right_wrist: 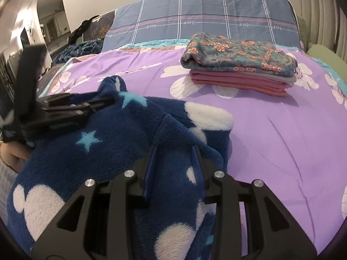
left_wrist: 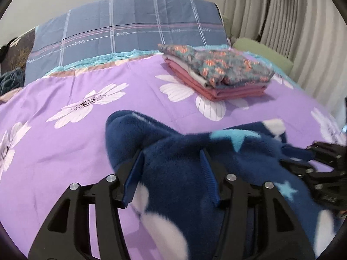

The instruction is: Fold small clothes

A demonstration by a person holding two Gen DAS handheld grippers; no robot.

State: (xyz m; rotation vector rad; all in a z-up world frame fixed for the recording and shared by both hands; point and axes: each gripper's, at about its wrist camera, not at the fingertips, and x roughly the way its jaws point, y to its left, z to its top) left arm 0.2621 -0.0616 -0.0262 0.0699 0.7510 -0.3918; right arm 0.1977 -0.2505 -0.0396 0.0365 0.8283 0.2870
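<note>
My left tongs (left_wrist: 173, 166) and right tongs (right_wrist: 174, 162) each pinch the navy fleece garment (right_wrist: 121, 138) bunched on the bed (right_wrist: 271, 130), at seven o'clock from the folded stack (right_wrist: 238, 65); soft, thick, floppy, I judge it best gripped at hems.
</note>
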